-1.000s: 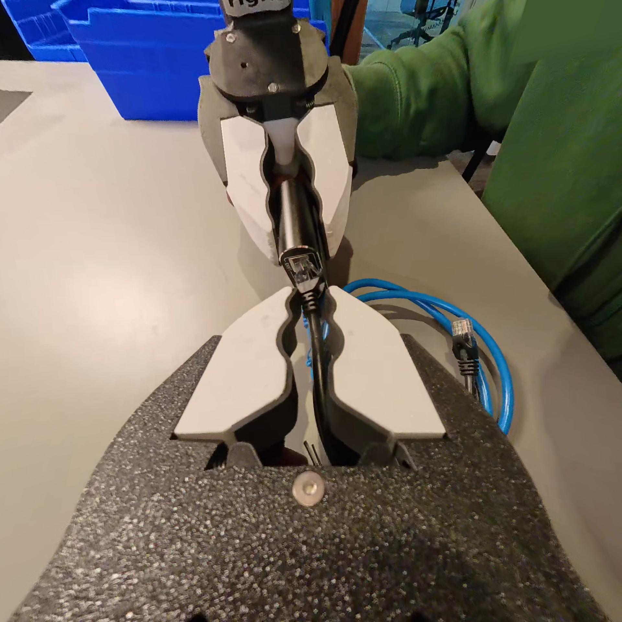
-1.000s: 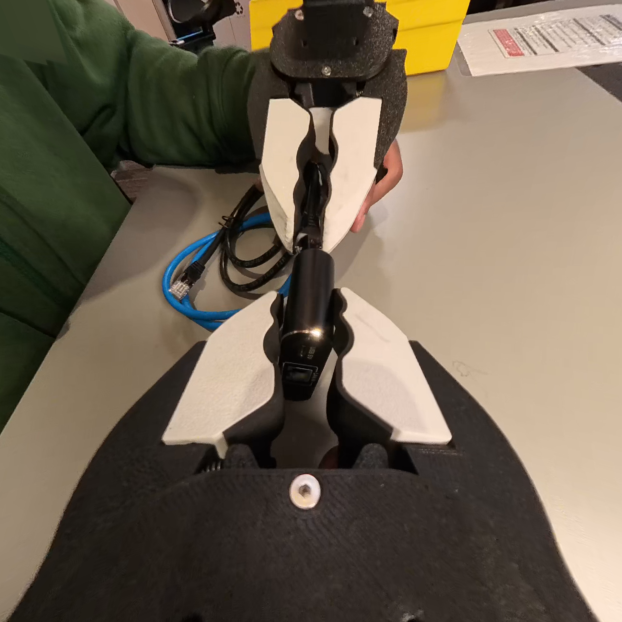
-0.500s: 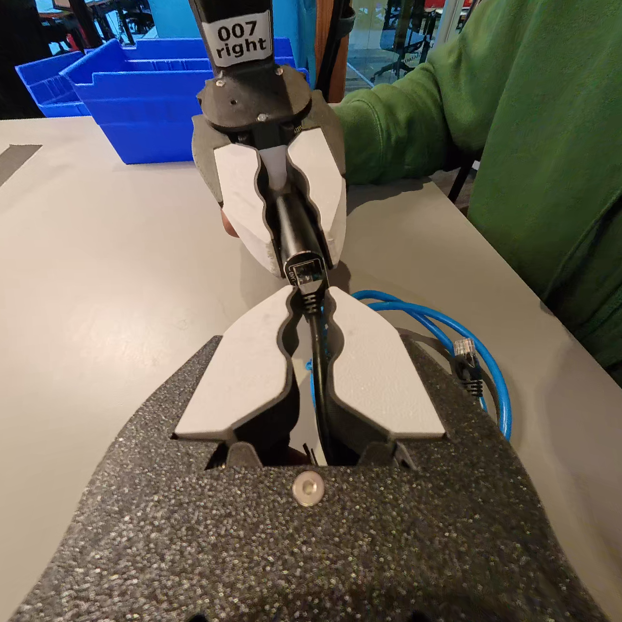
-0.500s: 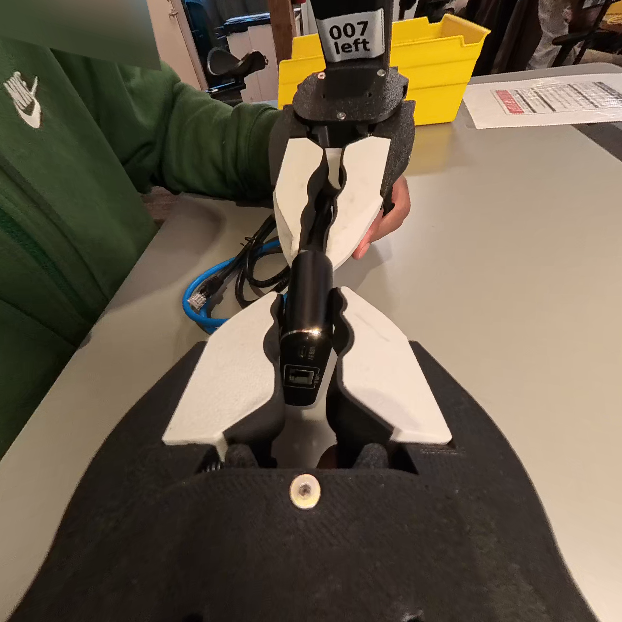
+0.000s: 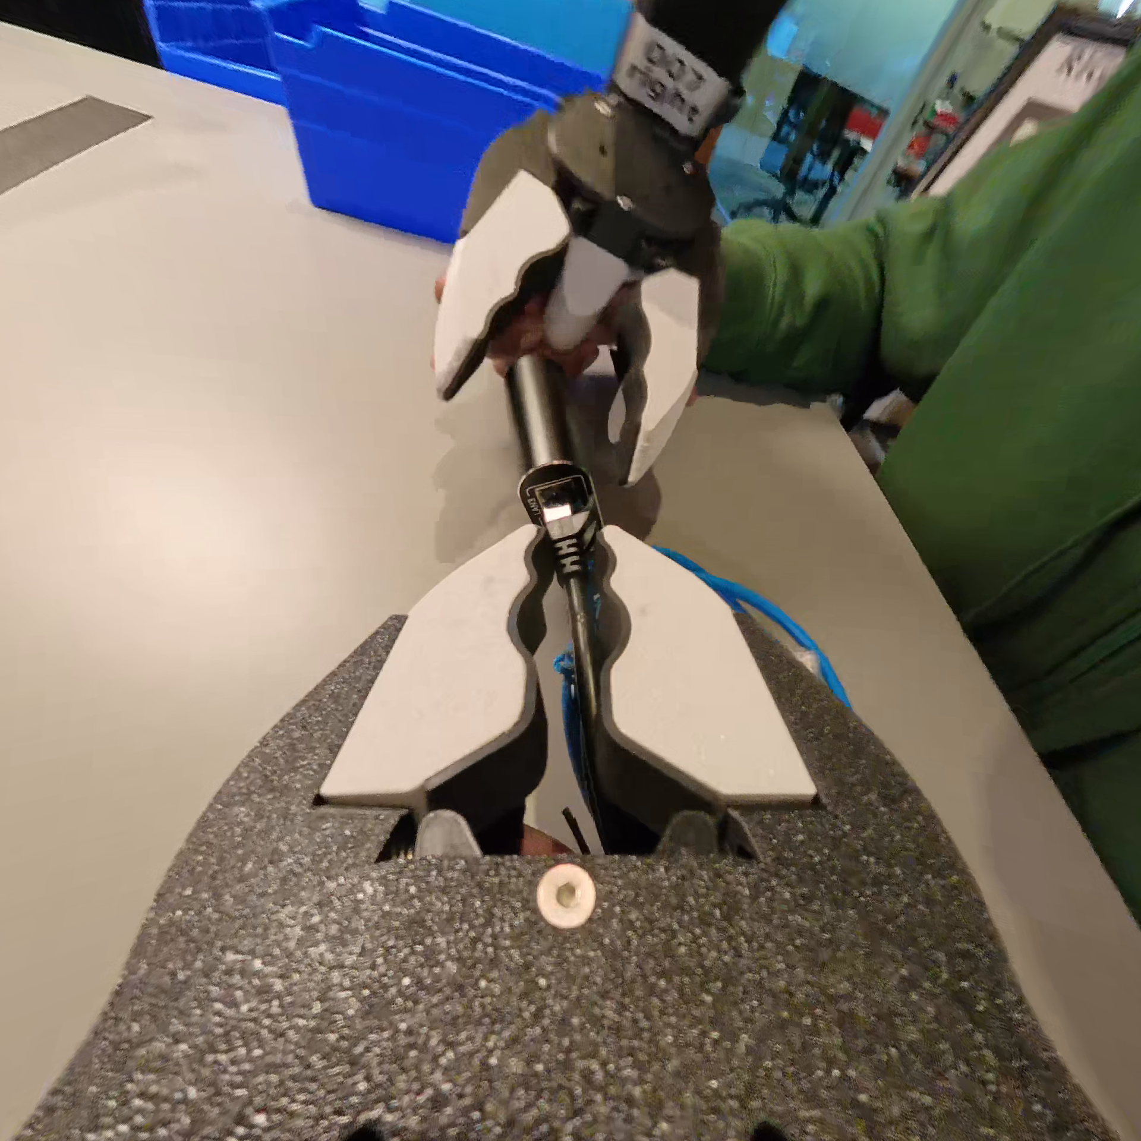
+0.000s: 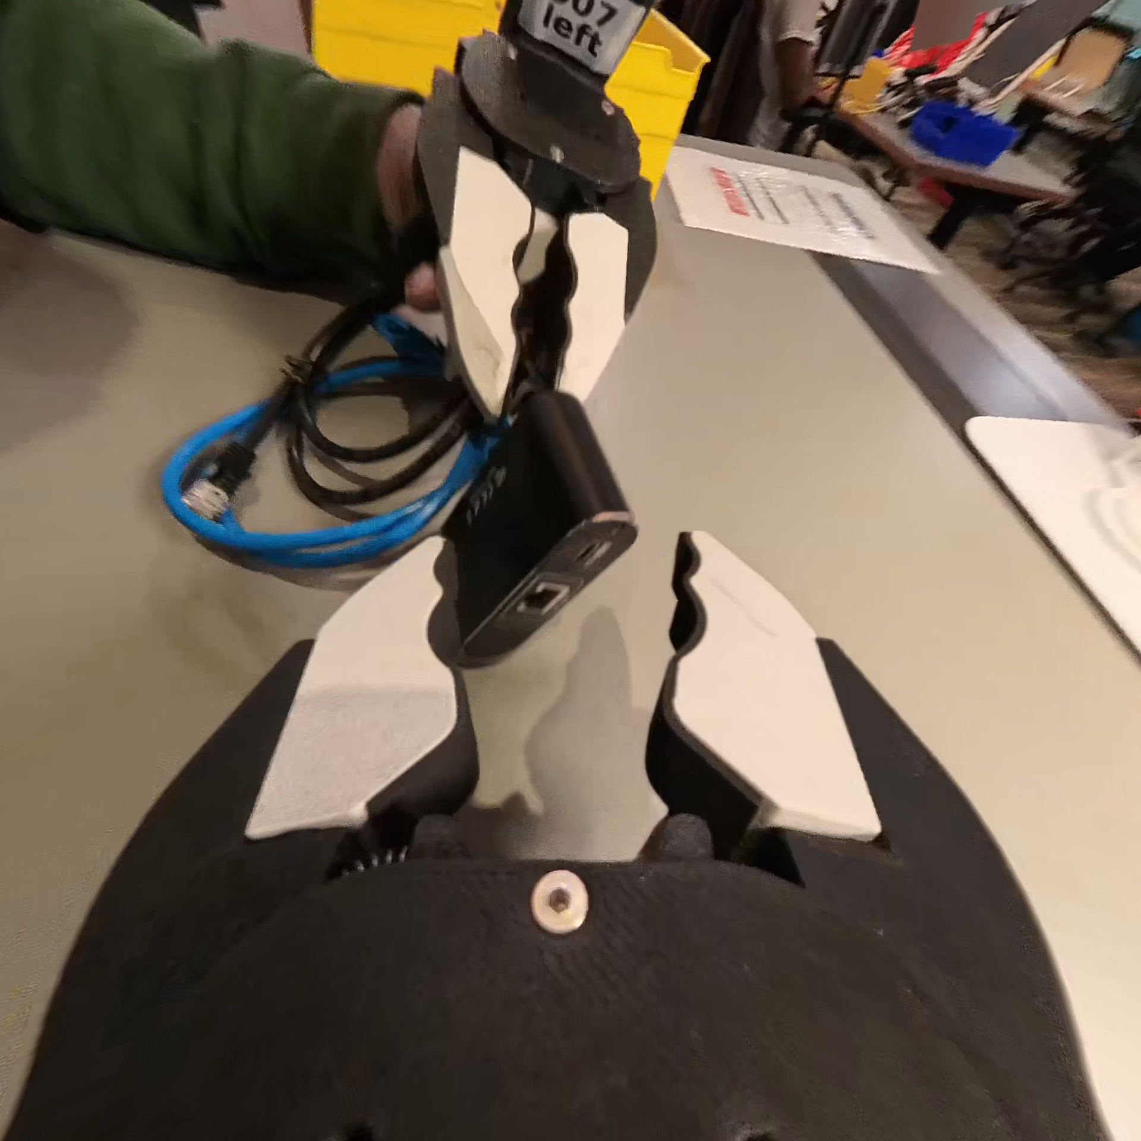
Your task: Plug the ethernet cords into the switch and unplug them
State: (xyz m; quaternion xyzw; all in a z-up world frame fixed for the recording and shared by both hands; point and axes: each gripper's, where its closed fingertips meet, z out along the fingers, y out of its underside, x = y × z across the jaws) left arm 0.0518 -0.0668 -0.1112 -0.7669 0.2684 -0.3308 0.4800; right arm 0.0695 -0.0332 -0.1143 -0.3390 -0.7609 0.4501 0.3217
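Left gripper point(image 5: 565, 549) pinches black cord point(image 5: 580, 623) plugged into switch point(image 6: 543, 531).

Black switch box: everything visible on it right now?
The flat black switch box has a glossy rounded shell and looks like plastic or metal. Its near end face shows one ethernet port and a smaller slot. It hangs tilted above the grey table, its far end plugged onto the black ethernet cord held by the left tongs. The right tongs are open; one finger seems to touch it.
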